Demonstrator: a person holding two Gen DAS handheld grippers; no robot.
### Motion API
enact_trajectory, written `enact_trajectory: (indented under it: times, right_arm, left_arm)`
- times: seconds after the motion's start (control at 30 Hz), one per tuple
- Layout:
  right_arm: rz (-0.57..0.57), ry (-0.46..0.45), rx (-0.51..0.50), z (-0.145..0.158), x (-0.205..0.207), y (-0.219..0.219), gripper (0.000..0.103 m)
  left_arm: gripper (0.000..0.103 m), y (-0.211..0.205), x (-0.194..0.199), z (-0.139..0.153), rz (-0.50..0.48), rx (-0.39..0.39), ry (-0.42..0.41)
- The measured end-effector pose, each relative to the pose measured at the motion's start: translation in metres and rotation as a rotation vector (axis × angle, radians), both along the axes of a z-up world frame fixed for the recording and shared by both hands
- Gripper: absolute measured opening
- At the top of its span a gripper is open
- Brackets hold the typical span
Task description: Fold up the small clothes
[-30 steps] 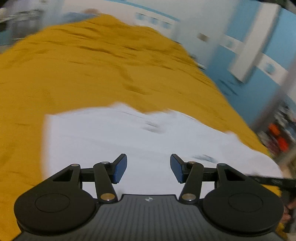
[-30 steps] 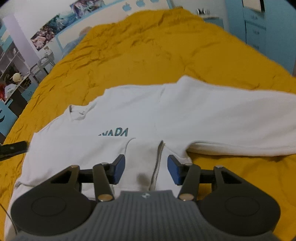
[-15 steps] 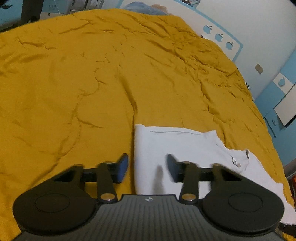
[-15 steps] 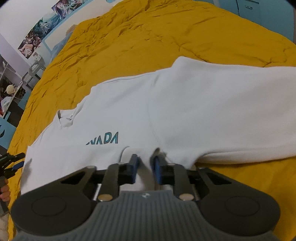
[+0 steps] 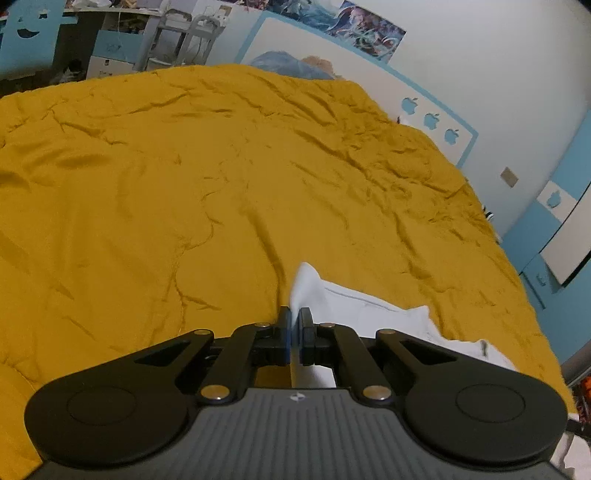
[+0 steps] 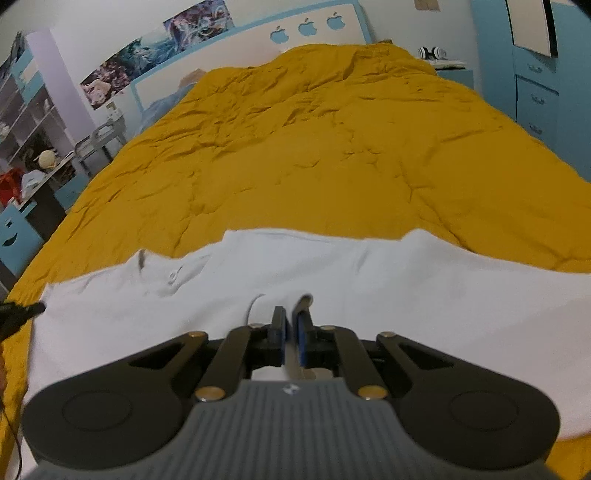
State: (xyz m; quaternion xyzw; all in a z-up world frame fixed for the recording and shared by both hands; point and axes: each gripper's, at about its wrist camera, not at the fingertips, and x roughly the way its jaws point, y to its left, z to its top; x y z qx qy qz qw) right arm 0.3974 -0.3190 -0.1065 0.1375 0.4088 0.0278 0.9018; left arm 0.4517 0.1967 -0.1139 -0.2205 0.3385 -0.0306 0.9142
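White shirt (image 6: pixel 406 295) on the yellow bedspread (image 5: pixel 184 184) is pinched by both downward-tilted grippers' closed jaws.

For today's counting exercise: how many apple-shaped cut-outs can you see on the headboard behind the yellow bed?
3. The apple cut-outs sit in a row along the headboard's top edge, left, middle, right. Bedding may hide others lower down.

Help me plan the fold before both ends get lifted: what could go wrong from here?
1. The left hand-held gripper pinches only a thin corner of the white shirt; a tug might pull it free.
2. The right hand-held gripper is shut on a bunched ridge of fabric, so it may hold two layers and fold unevenly.
3. The yellow bedspread is wrinkled and soft, so dragging may crease the shirt.
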Motion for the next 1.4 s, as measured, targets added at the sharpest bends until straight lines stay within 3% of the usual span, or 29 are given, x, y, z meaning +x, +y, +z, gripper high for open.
enact_trajectory:
  times: [0.2,0.3,0.37,0.6,0.83,0.87,0.93,0.97,1.07,1.13,1.27,1.33,1.4]
  right_arm:
    - [0.007,0.139,-0.065,-0.047,0.036,0.003,0.002]
    - [-0.007,0.125,-0.077,-0.042,0.029,0.001,0.008]
    - [-0.008,0.119,-0.097,-0.033,0.021,0.002,0.019]
    - [0.001,0.136,-0.007,-0.015,-0.022,-0.001,0.025]
    - [-0.055,0.163,0.126,-0.03,-0.041,-0.013,0.028]
    - [-0.061,0.16,0.125,-0.032,-0.041,-0.013,0.024]
    - [-0.067,0.156,0.125,-0.035,-0.039,-0.013,0.008]
    - [-0.073,0.156,0.122,-0.035,-0.039,-0.013,0.002]
    - [-0.065,0.122,0.108,-0.02,-0.045,-0.011,0.0]
    - [-0.045,0.102,0.062,-0.008,-0.051,-0.01,0.0]
    - [-0.064,0.192,0.056,-0.027,-0.051,-0.014,0.0]
    - [-0.069,0.219,0.05,-0.037,-0.052,-0.013,0.0]
    - [-0.076,0.214,0.037,-0.037,-0.053,-0.012,0.0]
  left_arm:
    - [0.004,-0.007,0.017,-0.027,0.019,0.073,0.095]
    - [0.006,-0.001,0.012,-0.024,0.009,0.067,0.103]
    - [0.009,0.004,0.005,-0.014,0.029,0.091,0.096]
    - [0.056,0.002,-0.038,0.016,-0.111,0.054,0.122]
    - [0.061,-0.008,-0.076,-0.011,-0.177,-0.017,0.24]
    - [0.059,-0.009,-0.079,-0.013,-0.17,-0.031,0.25]
    - [0.03,-0.007,-0.083,-0.019,-0.162,-0.062,0.248]
    - [0.008,-0.005,-0.082,-0.019,-0.159,-0.058,0.25]
    - [0.005,0.0,-0.083,-0.012,-0.146,-0.067,0.227]
    - [0.004,-0.001,-0.081,-0.004,-0.156,-0.031,0.218]
    - [0.003,-0.008,-0.075,-0.011,-0.166,0.049,0.276]
    - [0.0,-0.007,-0.076,-0.017,-0.14,0.094,0.304]
    - [0.0,-0.006,-0.077,-0.022,-0.092,0.224,0.351]
